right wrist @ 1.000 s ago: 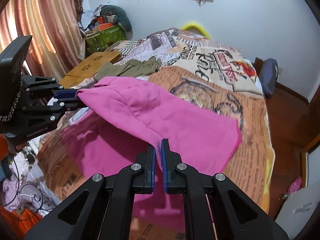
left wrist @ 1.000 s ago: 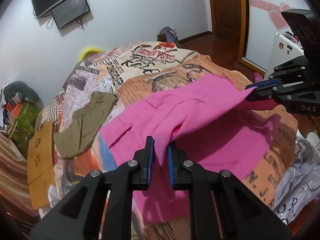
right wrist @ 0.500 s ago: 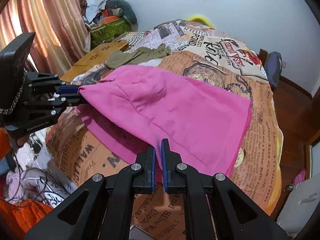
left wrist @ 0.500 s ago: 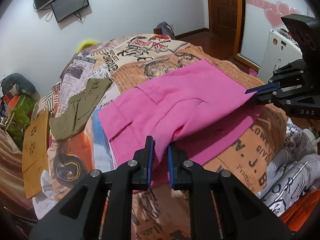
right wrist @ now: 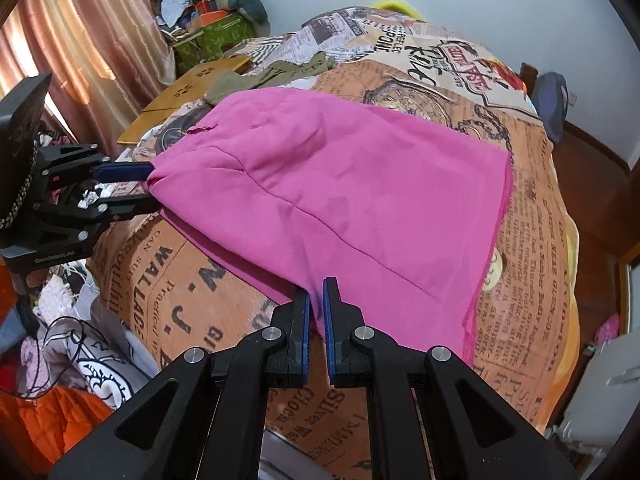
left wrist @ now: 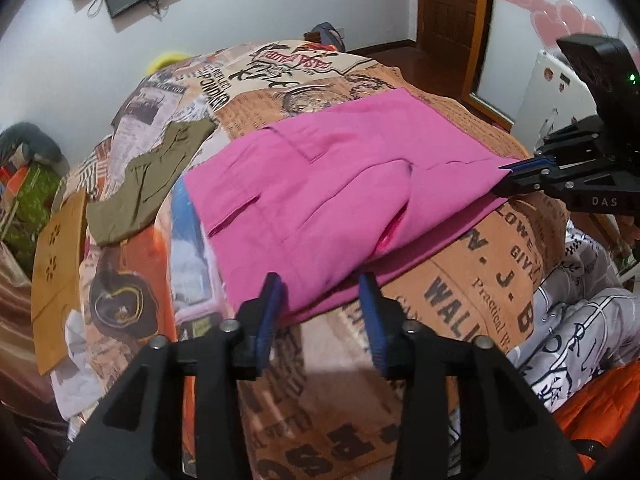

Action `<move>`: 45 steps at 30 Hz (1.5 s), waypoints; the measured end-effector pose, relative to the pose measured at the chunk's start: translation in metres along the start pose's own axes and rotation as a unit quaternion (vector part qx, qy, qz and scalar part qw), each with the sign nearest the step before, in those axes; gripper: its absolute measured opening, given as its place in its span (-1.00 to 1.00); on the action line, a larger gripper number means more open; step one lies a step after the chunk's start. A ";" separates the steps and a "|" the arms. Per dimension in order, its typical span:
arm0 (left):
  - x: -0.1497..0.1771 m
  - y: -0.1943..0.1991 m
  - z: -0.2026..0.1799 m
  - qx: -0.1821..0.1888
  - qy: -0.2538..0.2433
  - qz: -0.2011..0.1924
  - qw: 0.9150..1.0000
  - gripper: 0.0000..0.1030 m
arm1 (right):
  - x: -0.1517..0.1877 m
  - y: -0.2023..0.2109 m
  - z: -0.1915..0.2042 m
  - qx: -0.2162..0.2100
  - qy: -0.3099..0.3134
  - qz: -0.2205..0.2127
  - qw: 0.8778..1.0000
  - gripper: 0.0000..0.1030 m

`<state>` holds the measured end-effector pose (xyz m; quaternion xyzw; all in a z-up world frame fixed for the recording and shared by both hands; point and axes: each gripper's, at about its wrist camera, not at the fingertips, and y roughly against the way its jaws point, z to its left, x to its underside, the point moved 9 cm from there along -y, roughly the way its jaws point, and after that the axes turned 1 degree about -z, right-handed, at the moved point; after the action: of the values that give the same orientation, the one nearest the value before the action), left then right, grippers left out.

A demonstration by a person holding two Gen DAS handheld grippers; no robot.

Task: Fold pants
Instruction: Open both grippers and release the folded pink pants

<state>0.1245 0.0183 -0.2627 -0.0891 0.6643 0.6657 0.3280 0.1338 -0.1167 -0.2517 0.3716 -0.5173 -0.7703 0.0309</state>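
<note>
The pink pants (left wrist: pixel 340 184) lie folded in half on the printed bedspread (left wrist: pixel 472 280), near its front edge. My left gripper (left wrist: pixel 322 300) is open, its jaws spread either side of the pants' near corner. My right gripper (right wrist: pixel 315 300) is shut on the pants' (right wrist: pixel 340 184) front edge. In the left wrist view the right gripper (left wrist: pixel 510 174) pinches the right corner. In the right wrist view the left gripper (right wrist: pixel 150 186) stands open at the left corner.
Olive-green pants (left wrist: pixel 152 184) lie at the bed's left, beside a wooden board (left wrist: pixel 56 272). White patterned bedding (left wrist: pixel 580 320) and orange cloth (left wrist: pixel 600 404) hang at the bed's front right. Curtains (right wrist: pixel 80 40) and a clutter pile (right wrist: pixel 216 12) stand to the left.
Both grippers have brought the lifted pink layer down and toward the bed's front edge, so the fold now lies flat. My left gripper has opened and let go of the pants.
</note>
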 end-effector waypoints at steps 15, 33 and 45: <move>-0.022 0.031 0.050 -0.015 0.092 -0.039 0.995 -0.19 | -0.042 0.046 -0.019 0.000 -0.044 -0.073 0.996 -0.71; -0.007 -0.031 0.042 -0.008 0.101 0.011 0.995 0.13 | 0.008 -0.017 -0.054 0.020 -0.082 0.015 0.996 -0.33; 0.002 -0.027 0.049 0.003 0.118 0.004 0.993 0.27 | 0.025 -0.012 -0.072 0.047 -0.091 0.020 0.995 -0.33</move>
<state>0.1533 0.0625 -0.2812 -0.1636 0.7005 0.6499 0.2453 0.1633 -0.1780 -0.2889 0.2910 -0.5612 -0.7746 -0.0184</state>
